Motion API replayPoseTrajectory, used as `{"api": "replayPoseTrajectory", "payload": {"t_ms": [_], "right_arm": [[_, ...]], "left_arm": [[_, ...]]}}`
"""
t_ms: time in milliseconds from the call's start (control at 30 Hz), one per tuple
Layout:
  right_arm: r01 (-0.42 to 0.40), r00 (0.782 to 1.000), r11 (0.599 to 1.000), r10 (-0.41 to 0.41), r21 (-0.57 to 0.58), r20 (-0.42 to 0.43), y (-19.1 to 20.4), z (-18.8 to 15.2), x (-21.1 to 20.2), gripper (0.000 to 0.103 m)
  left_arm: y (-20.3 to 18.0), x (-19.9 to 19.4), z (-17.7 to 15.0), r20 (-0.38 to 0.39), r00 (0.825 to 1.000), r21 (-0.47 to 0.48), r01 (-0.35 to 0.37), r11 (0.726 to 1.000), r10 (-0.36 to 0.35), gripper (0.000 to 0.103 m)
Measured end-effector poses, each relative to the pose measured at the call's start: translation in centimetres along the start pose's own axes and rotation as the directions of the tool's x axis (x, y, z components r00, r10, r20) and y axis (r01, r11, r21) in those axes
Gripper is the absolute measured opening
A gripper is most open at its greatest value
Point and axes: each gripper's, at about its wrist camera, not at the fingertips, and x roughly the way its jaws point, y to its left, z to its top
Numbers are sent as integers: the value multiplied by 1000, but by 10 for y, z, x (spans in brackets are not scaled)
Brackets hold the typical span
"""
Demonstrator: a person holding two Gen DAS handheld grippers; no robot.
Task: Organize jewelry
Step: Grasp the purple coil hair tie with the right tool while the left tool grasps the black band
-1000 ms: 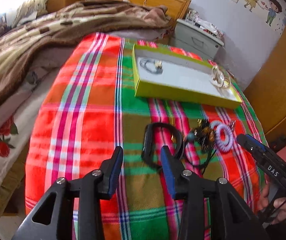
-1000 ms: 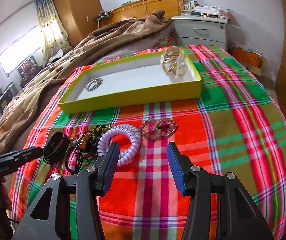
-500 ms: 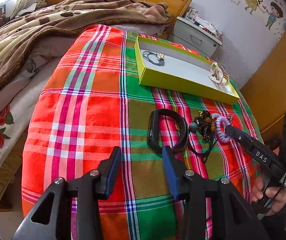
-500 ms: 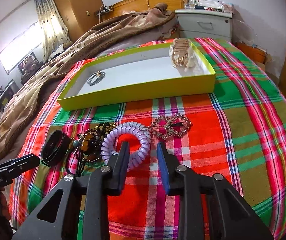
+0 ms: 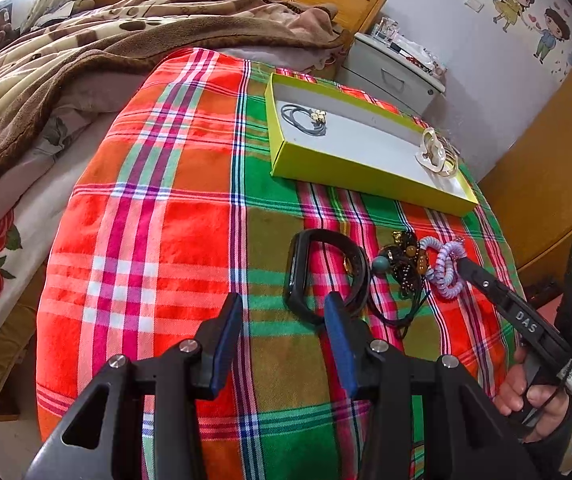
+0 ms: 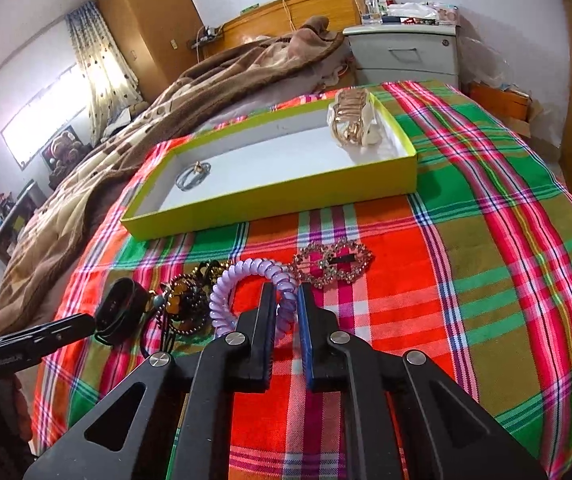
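the right gripper (image 6: 286,292) sits nearest, its jaws drawn narrow around the near arc of the coil tie (image 6: 256,292), one finger inside the loop and one outside; the gap looks about as wide as the coil, so i judge the tie pinched or very nearly so, though contact on both pads is hard to confirm. that tie should be light, springy and squashy, likely to stretch or twist when lifted, so taking it across one strand of the ring, as here, seems the sound hold. touching its far side lies the rhinestone clip (image 6: 332,260), stiff, small and probably easy to snag on the coil. just left of the tie is a bead tangle (image 6: 186,300) with thin cords, limp and prone to drag along, then the black band (image 6: 120,308), a firm flexible loop best taken across its strap. the left gripper (image 5: 282,304) hovers wide apart and holds nothing, its right finger just short of the band (image 5: 326,272). all this rests on the plaid cloth (image 6: 466,280) over the worktop. farther back the yellow tray (image 6: 270,196) holds a hair tie (image 6: 192,176) at its left end and a gold claw clip (image 6: 350,120) at the right. beyond are a brown blanket (image 6: 166,112) and a nightstand (image 6: 406,56).
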Motion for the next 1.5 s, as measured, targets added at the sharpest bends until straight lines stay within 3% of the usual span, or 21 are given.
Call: {"api": "replayPoseTrajectory", "payload": {"t_ms": [433, 800, 1200, 1500], "right_arm": [[-21, 999, 1000, 20, 13, 42, -7, 2, -17, 11], [-30, 998, 1000, 30, 5, 50, -4, 4, -17, 11], [-24, 998, 1000, 24, 1, 53, -2, 8, -16, 11], [-19, 997, 1000, 19, -2, 68, 2, 12, -21, 11]], "left_arm": [[-13, 19, 11, -4, 993, 68, -114, 991, 115, 44], [-29, 28, 13, 16, 973, 169, -229, 959, 230, 39], [-34, 27, 13, 1, 979, 174, -199, 964, 202, 13], [-31, 23, 15, 10, 982, 155, -190, 969, 191, 13]]}}
